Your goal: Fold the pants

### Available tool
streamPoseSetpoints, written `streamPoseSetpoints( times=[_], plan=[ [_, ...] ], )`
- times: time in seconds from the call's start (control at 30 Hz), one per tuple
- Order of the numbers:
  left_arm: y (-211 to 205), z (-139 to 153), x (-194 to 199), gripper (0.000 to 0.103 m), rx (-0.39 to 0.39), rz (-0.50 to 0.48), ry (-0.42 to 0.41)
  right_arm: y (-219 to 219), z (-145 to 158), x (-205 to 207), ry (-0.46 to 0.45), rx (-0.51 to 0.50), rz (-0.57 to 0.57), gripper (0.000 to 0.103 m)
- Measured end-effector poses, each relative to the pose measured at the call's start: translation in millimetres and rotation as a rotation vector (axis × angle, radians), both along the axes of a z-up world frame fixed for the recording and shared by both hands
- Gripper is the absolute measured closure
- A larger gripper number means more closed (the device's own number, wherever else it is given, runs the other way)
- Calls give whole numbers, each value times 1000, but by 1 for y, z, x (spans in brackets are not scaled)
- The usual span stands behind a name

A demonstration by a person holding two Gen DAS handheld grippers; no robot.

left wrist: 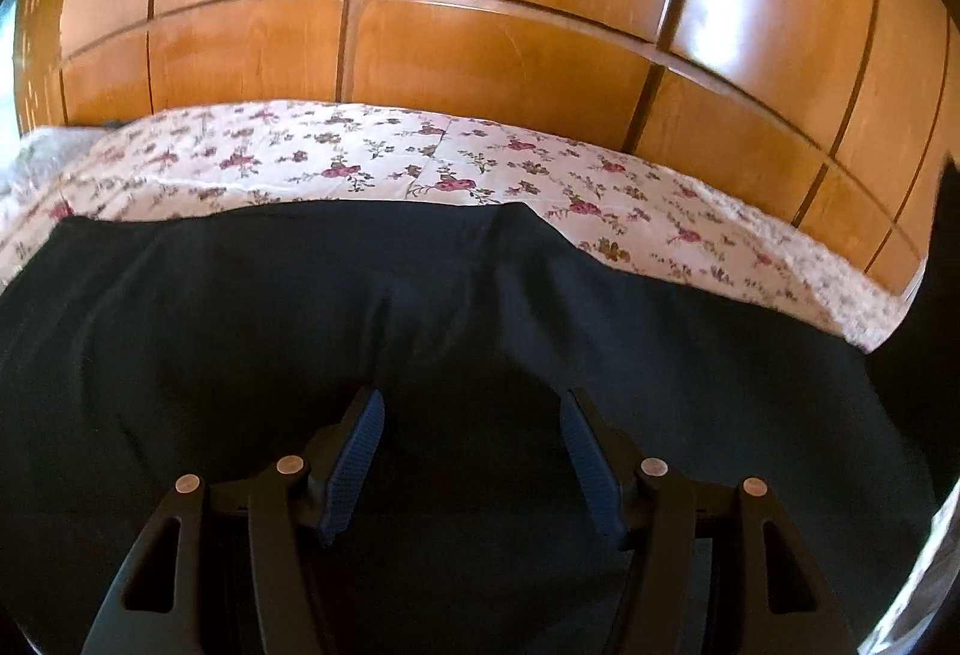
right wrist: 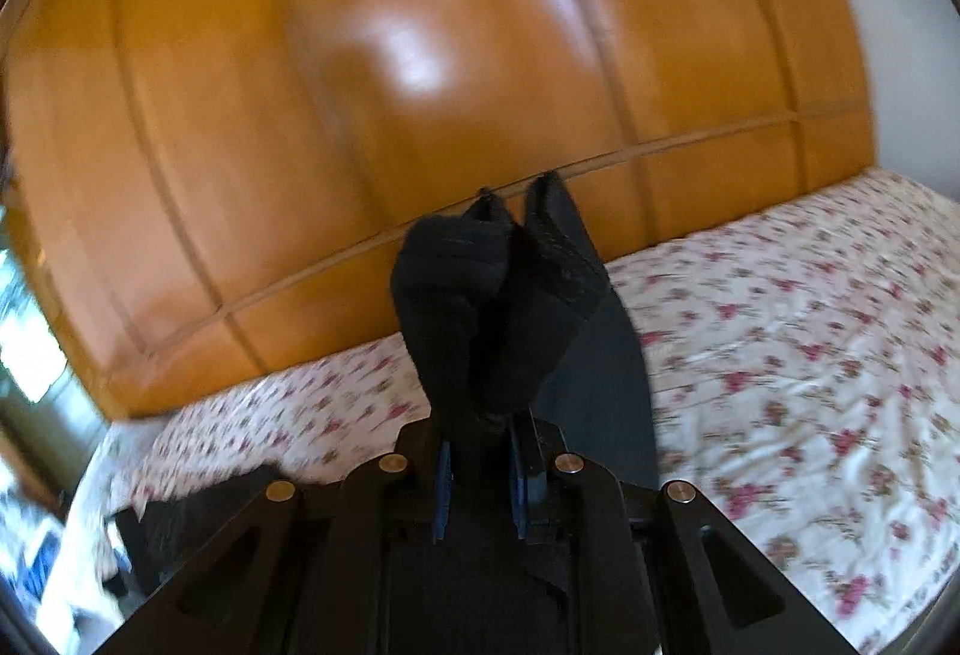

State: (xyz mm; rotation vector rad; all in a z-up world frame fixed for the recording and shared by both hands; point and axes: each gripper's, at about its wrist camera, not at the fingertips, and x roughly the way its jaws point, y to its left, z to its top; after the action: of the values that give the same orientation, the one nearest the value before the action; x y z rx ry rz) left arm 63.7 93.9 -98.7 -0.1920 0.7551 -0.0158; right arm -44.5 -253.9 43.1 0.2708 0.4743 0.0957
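On floral bedsheet (left wrist: pixel 432 163), black pants (left wrist: pixel 420 307), right claw (right wrist: pixel 480 475) gripping fabric

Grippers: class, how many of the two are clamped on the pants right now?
1. The right gripper is shut on a bunch of the black pants. The left gripper hangs open above the pants spread on the bed.

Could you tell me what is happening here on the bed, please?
A person with a gripper in each hand is folding dark fabric pants on a floral bedsheet in front of a glossy wooden wardrobe. The right gripper is shut on a bunched part of the pants, lifted clear of the sheet. The left gripper is open above the part lying spread out.
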Motion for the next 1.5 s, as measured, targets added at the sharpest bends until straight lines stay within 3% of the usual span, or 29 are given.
streamPoseSetpoints(
  times=[0.2, 0.33, 0.5, 0.57, 0.67, 0.73, 0.8, 0.9, 1.03, 1.13, 1.27, 1.5],
  plan=[
    [4, -1, -1, 40, -15, -5, -7, 60, -24, 4, 36, -79, 195, 87],
    [5, -1, -2, 40, -34, -7, -15, 107, -61, 7, 104, -180, 335, 87],
    [5, -1, -2, 40, -36, -7, -18, 133, -122, 16, 256, -308, 396, 83],
    [6, -1, -3, 40, -40, -8, -20, 134, -131, 11, 249, -322, 404, 81],
    [5, 0, -2, 40, -39, -12, -11, 132, -129, 8, 234, -320, 441, 66],
    [7, 3, -3, 40, -86, -23, -2, 128, -125, 6, 237, -280, 466, 61],
    [13, 7, -4, 40, -250, -58, 1, 123, -118, 2, 231, -228, 474, 61],
    [16, 9, -2, 40, -467, -85, 25, 103, -104, -12, 184, -176, 448, 61],
    [0, 11, 5, 30, -613, -140, 47, 55, -90, -35, 139, -155, 291, 56],
    [-22, 7, 18, 30, -622, -175, 114, 14, -86, -46, 151, -133, 136, 44],
    [-43, 10, 27, 30, -596, -208, 123, -23, -100, -55, 217, -111, 37, 43],
    [-61, 11, 33, 31, -666, -269, 184, -24, -118, -57, 287, -77, 133, 43]
  ],
)
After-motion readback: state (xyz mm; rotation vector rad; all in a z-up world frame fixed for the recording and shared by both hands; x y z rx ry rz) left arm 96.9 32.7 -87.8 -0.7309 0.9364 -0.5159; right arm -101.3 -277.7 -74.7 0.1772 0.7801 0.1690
